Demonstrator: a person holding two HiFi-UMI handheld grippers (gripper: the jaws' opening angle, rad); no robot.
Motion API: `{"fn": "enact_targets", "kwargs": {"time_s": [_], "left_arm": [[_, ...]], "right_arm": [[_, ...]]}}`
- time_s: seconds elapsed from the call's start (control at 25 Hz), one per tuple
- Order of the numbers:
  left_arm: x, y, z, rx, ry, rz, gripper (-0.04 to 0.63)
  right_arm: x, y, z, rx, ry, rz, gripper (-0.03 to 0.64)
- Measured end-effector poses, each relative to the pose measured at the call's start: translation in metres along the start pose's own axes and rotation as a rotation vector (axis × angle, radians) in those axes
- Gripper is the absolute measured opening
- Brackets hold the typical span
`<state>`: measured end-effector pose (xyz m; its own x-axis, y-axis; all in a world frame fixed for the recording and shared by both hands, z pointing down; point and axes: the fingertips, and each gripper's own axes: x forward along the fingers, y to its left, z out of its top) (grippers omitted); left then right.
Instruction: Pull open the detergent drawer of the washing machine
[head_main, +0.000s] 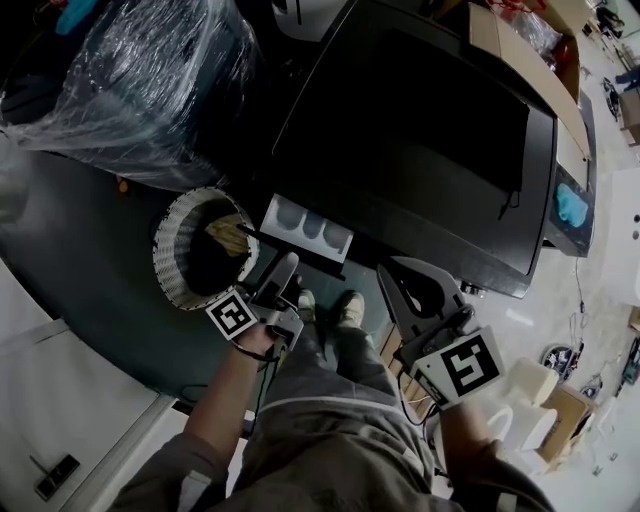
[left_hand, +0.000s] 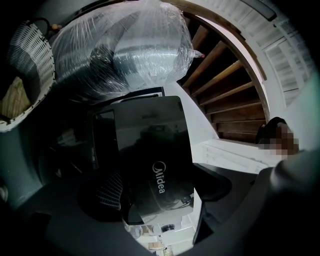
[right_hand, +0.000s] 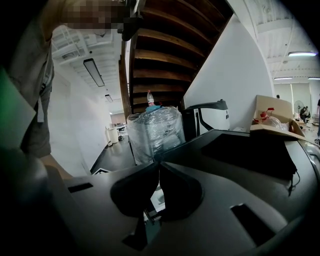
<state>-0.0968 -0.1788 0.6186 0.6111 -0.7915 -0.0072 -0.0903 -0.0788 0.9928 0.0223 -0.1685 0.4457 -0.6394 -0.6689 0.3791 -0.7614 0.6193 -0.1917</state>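
L gripper (head_main: 282, 270) is released: jaws apart w/ nothing clamped, tips pointing at the detergent drawer (head_main: 305, 228) and just short of its near edge in head view. I can't tell whether they touch it. Drawer is white w/ several compartments, already open and sticking out from the front of the washing machine (head_main: 420, 150), a black unit w/ glossy top; L gripper view shows "Midea" on its dark panel between the jaws. R gripper (right_hand: 159, 167) is clenched, jaw tips meeting w/ nothing in them, held near the machine's front edge, well to the right of the drawer. White slatted laundry basket (head_main: 168, 255) sits on the dark floor just left of the drawer, w/ some tan cloth inside. Big plastic-wrapped bundle (head_main: 130, 80) stands beyond the basket, left of the machine. Wooden staircase (left_hand: 225, 85) rises behind it all. Person's shoes (head_main: 350, 305) show on the floor between the two grippers.
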Motion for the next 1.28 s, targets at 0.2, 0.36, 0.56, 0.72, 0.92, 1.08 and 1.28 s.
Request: {"fn": "enact_targets", "kwargs": {"time_s": [0.2, 0.36, 0.56, 0.72, 0.92, 1.08, 1.28], "left_arm": [[-0.021, -0.002, -0.007, 0.007, 0.01, 0.004, 0.454], [-0.034, -0.003, -0.012, 0.003, 0.011, 0.008, 0.454], [-0.051, 0.0, -0.016, -0.018, 0.007, 0.041, 0.45], [-0.06, 0.0, -0.016, -0.016, -0.005, 0.048, 0.43], [-0.066, 0.0, -0.018, -0.026, -0.015, 0.057, 0.426], [-0.072, 0.001, -0.02, -0.029, -0.019, 0.067, 0.425], [-0.074, 0.002, -0.022, -0.004, -0.012, 0.122, 0.426]], "right_arm": [[-0.005, 0.008, -0.008, -0.023, 0.037, 0.025, 0.032], [-0.006, 0.016, -0.01, -0.035, 0.053, 0.045, 0.032], [-0.002, 0.028, -0.005, -0.031, 0.05, 0.061, 0.032], [-0.002, 0.031, -0.007, -0.049, 0.068, 0.07, 0.032], [-0.001, 0.036, -0.007, -0.036, 0.065, 0.07, 0.032], [-0.004, 0.04, -0.01, -0.044, 0.076, 0.077, 0.032], [-0.011, 0.044, -0.008, -0.062, 0.076, 0.077, 0.032]]}}
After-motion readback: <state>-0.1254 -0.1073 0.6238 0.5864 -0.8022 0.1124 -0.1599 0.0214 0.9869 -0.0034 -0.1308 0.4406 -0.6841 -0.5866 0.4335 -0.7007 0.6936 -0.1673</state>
